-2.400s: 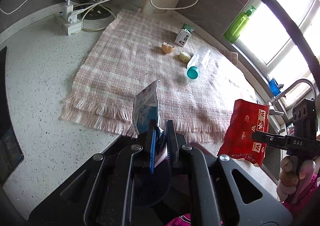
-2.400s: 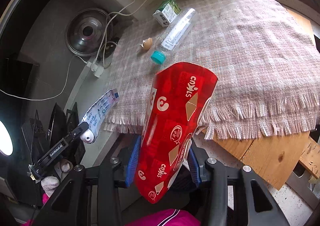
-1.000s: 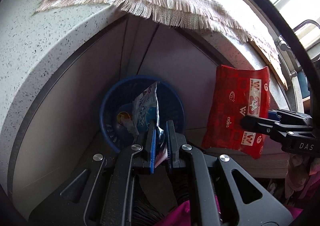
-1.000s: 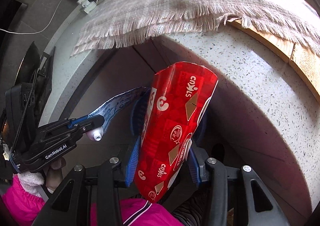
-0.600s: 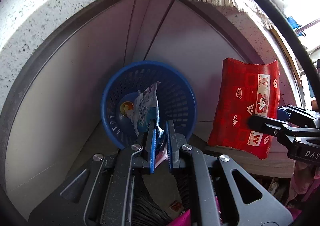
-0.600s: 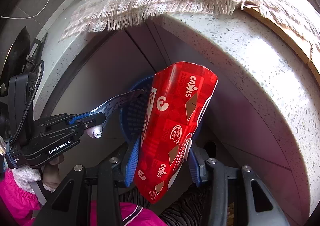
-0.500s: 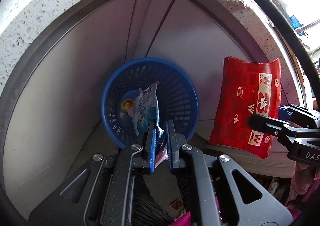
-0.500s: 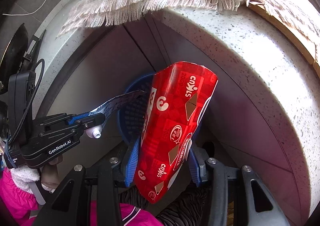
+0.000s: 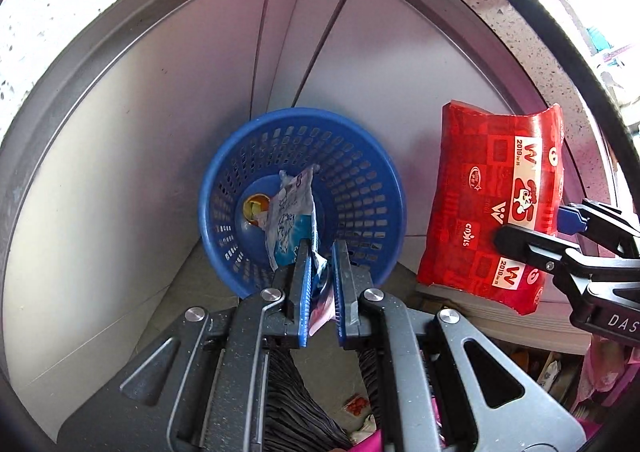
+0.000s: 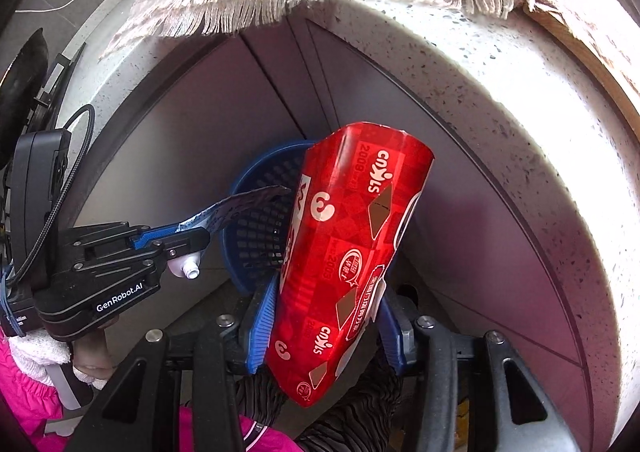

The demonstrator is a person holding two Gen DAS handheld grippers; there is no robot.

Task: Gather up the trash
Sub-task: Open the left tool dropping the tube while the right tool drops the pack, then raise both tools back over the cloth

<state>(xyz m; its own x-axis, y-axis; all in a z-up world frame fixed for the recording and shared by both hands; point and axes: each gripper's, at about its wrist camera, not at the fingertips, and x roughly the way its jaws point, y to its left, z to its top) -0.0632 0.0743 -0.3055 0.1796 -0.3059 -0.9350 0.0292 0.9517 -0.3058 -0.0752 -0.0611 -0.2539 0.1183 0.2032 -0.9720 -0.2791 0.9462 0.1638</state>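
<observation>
While the left gripper (image 9: pixel 321 252) pinches a squeezed tube (image 9: pixel 290 222) over the blue basket (image 9: pixel 372 176), the right gripper (image 10: pixel 326 316) clamps a red packet (image 10: pixel 348 252) just beside it. Basket sits on the floor below the counter edge (image 10: pixel 500 92).

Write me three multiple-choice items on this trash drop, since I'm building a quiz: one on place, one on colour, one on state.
1. Where does the left hand-held gripper hold the toothpaste tube?
A. over the basket
B. on the cloth
C. inside a drawer

2. What colour is the basket?
A. green
B. blue
C. white

3. What state is the right hand-held gripper in?
A. open and empty
B. shut on nothing
C. shut on the red packet

Key: 1 A, the tube hangs above the basket's mouth; 2 B, its perforated wall is blue; 3 C, both pads press the packet's sides.
</observation>
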